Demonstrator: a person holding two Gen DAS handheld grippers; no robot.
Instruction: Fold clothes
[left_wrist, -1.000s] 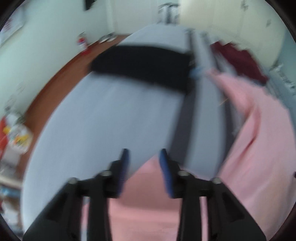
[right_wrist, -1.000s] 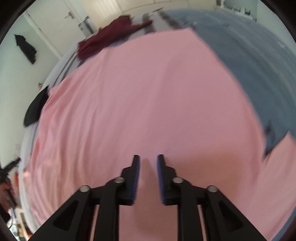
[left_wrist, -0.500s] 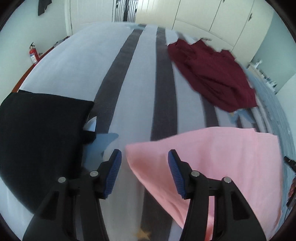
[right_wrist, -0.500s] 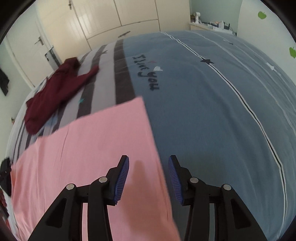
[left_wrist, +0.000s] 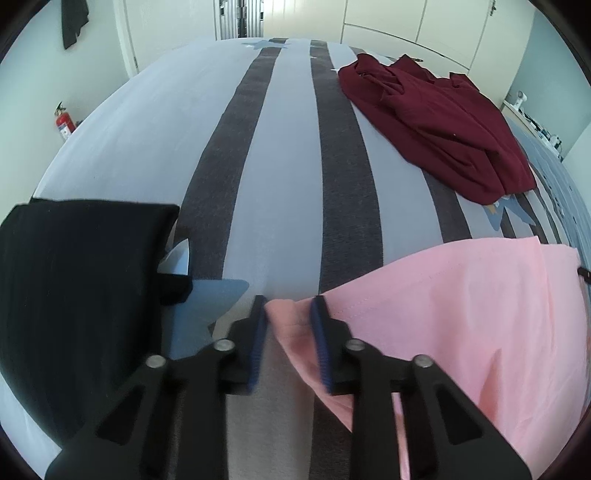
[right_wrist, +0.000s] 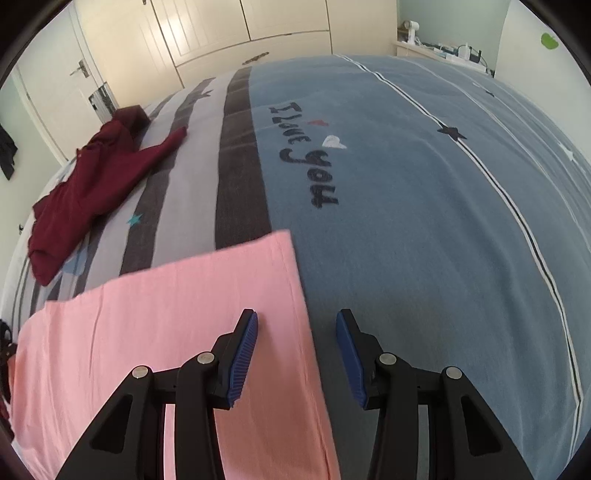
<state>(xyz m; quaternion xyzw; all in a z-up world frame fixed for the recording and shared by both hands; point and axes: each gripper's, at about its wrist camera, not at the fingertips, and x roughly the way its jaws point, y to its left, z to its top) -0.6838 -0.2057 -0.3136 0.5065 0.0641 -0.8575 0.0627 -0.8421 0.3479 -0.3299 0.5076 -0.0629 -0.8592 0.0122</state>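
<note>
Left tongs (left_wrist: 289, 309) just closing on the near corner of the pink garment (left_wrist: 461, 314), pinching it for lifting. Right tongs (right_wrist: 297, 325) apart, straddling the garment's opposite edge without gripping. Spread flat on the striped bedspread (left_wrist: 280, 155), between black clothing (left_wrist: 74, 288) and a maroon heap (left_wrist: 436, 122).

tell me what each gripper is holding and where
Left gripper, jaws just closing, pinches the pink garment at its corner. Right gripper holds nothing.
</note>
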